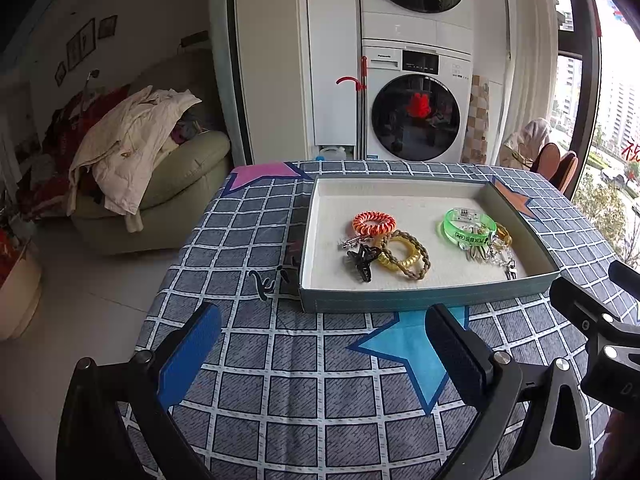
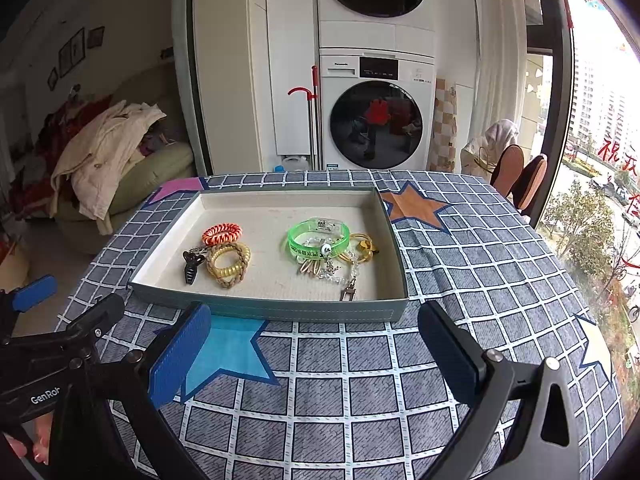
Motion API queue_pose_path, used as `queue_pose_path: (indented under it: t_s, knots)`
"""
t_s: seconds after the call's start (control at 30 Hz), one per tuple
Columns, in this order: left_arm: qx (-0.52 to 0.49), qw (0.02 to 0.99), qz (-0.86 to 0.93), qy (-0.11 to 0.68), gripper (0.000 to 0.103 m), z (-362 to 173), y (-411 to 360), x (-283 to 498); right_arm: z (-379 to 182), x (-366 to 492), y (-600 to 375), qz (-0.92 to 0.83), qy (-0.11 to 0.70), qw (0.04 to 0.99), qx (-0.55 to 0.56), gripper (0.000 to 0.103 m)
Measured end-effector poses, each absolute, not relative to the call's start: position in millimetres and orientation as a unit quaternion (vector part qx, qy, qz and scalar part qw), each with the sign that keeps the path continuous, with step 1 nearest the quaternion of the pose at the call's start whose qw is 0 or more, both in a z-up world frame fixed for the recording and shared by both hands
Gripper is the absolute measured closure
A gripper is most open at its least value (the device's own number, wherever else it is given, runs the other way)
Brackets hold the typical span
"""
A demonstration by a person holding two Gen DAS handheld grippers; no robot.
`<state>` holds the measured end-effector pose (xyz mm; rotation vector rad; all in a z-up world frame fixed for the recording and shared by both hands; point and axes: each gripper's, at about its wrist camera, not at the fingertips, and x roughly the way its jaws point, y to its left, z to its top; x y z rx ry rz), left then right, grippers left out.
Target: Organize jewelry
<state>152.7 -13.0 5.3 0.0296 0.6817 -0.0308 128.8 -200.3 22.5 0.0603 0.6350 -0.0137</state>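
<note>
Both tongs hanging low over the near end of the table (image 2: pixel 460 240), blade pads spread wide, nothing between them. Left tongs (image 1: pixel 320 344) at bottom centre of the left wrist view; right tongs (image 2: pixel 316 344) likewise in the right wrist view, with the left tool visible at lower left of that frame.

All jewelry in sight sits inside the shallow grey tray (image 2: pixel 280 310), mid-frame, in two loose clusters on the white lining:
- Left cluster: orange coil band (image 2: pixel 222 233), yellow coil band (image 2: pixel 226 268) tucked inside a tan braided loop (image 2: pixel 241 264), black claw clip (image 2: pixel 191 268) touching them, plus a small metal clip (image 1: pixel 352 243).
- Right cluster: green bangle (image 2: pixel 318 240), yellow ring piece (image 2: pixel 362 248) just behind it, clear bead chain (image 2: pixel 338 274) with metal clasp trailing toward the near wall.

Nothing loose on the cloth outside the tray. Scene fits two stages equally — pieces gathered but still to be separated, or sorting by type already done. Not settled from this.

If a pick inside the tray is due, judgement on doing it well:
- Come in over the near wall, not through it — wall is low but blades are wide.
- Overlapping pieces likely to drag neighbours; pinch at a free outer edge.
- Bead chain is limp and tangled under the bangle; likely to snag.
- Coil bands springy — squeeze across the ring, not the rim.
</note>
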Motion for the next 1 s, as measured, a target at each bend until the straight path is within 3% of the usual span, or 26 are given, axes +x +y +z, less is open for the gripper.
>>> queue_pose_path:
  t_s: [1.0]
  knots:
    - [0.015,0.941,-0.014,0.337,0.000,2.9,-13.5,153.5,21.8,128.4,-200.6,-0.008,0.313,0.949,0.031,0.000]
